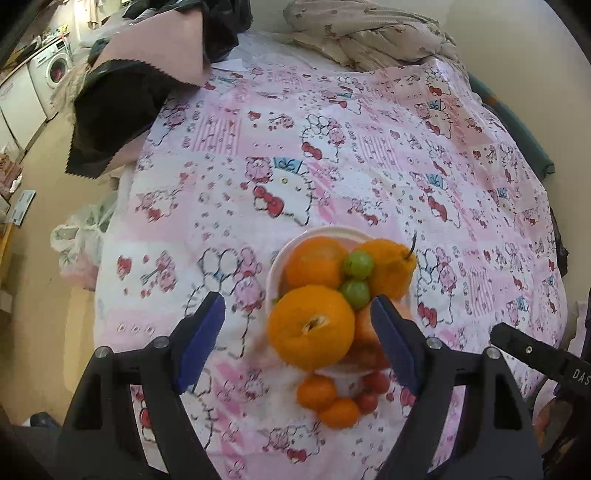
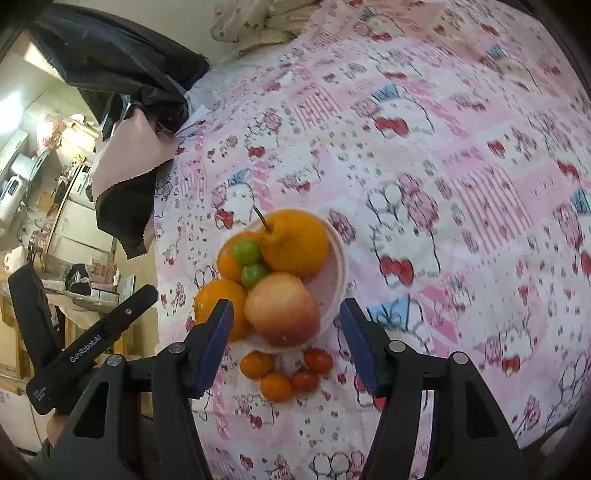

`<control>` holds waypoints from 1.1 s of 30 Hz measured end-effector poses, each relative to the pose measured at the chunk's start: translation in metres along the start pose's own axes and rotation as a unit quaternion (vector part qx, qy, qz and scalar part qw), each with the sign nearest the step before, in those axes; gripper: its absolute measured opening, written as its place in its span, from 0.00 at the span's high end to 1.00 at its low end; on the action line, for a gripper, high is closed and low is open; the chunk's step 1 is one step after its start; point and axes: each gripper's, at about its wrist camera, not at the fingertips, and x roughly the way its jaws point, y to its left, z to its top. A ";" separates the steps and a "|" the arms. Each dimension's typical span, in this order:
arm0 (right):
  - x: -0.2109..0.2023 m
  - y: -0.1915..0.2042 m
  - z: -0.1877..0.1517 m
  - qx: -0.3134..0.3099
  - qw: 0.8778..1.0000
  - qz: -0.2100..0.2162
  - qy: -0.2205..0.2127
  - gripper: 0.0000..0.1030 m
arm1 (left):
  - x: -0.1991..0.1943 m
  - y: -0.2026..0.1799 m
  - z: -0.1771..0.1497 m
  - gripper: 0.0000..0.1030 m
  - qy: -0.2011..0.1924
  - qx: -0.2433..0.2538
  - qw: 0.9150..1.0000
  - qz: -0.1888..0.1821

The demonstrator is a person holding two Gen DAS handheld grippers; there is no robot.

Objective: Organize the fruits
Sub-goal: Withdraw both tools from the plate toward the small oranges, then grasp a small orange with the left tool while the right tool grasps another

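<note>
Fruits sit heaped in a pale pink bowl (image 2: 338, 273) on your bed, which is spread with a pink cartoon-cat sheet (image 2: 461, 166) that fills most of both views. At the far left edge of the bed a black and pink cloth (image 1: 147, 85) hangs over the side, and a beige patterned blanket (image 1: 369, 33) is bunched at the far end. Your left gripper (image 1: 299, 339) hovers over the near side of the bowl with its blue-padded fingers (image 1: 201, 339) spread wide and gripping nothing; a large orange (image 1: 312, 326) lies between them from this view, untouched. Your right gripper (image 2: 286, 343) is just as wide open and empty, its fingers (image 2: 218, 341) framing the near rim of the bowl. Inside the bowl, going down in size, you have a stemmed orange (image 2: 295, 242) at the far side, a reddish-yellow apple (image 2: 282, 308) at the near side, another orange (image 1: 314, 264) at the back left, and two green grapes (image 2: 251, 262) touching each other in the middle of the pile. Just outside the near rim, on the sheet, two small oranges (image 2: 267, 374) and two cherry tomatoes (image 2: 312, 369) lie clustered together, touching.
</note>
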 end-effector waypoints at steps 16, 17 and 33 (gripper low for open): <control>0.006 -0.011 -0.053 0.026 0.999 -0.003 0.020 0.32 | -0.036 0.017 -0.064 0.24 -0.035 0.029 0.999 0.027; 0.010 -0.010 -0.055 0.028 0.999 -0.003 0.025 0.32 | -0.036 0.017 -0.065 0.24 -0.038 0.028 0.999 0.028; 0.074 -0.014 -0.074 0.051 0.995 0.001 0.091 0.32 | -0.014 0.041 -0.071 0.17 0.009 -0.019 0.999 0.044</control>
